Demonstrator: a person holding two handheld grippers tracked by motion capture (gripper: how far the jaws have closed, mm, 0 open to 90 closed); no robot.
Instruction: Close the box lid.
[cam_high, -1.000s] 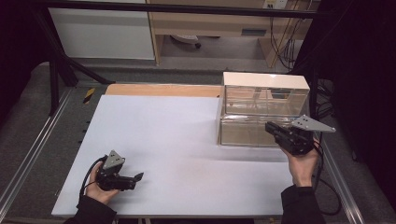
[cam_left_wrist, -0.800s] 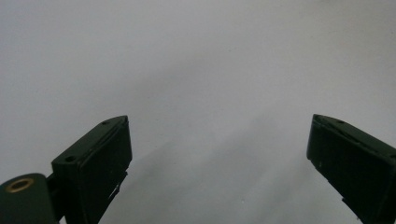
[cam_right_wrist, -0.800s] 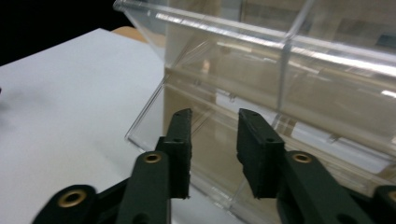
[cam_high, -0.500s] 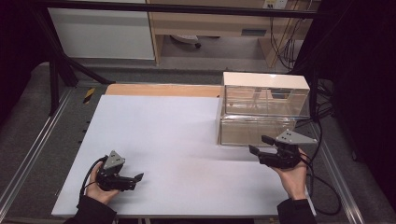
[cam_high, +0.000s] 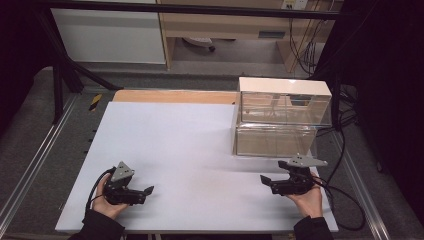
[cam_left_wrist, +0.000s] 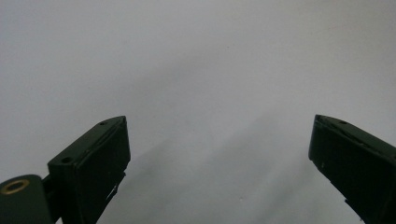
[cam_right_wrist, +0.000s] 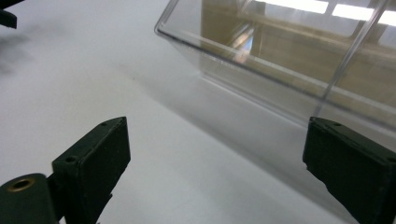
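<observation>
**Clear box on the counter, both grippers empty**

The clear box (cam_high: 281, 117) stands on the far right part of the white counter (cam_high: 190, 145). It has see-through walls and a pale top, and a level divides it into an upper and a lower part. I cannot tell what is inside; the walls give only brownish reflections.

The right gripper (cam_high: 269, 181) is held in the right hand (cam_high: 306, 197) near the front edge of the counter. Its jaws are wide apart and hold nothing. They point toward the left across the counter, and the box is just beyond them, to the far side, near but not touching. In the right gripper view the lower clear edge of the box (cam_right_wrist: 289, 70) runs slanted above and ahead of the jaws, closer to the jaw on the right of that view than to the other one. Between the two jaws there is only bare counter (cam_right_wrist: 154, 140).

The left gripper (cam_high: 145, 192) is held in the left hand (cam_high: 107, 202) at the front left of the counter, well apart from the box. Its jaws are also wide apart and empty, and they point toward the right. In the left gripper view, plain white counter (cam_left_wrist: 201, 84) lies between and ahead of the jaws (cam_left_wrist: 219, 154).

The two grippers face each other over the bare counter, well apart.
</observation>
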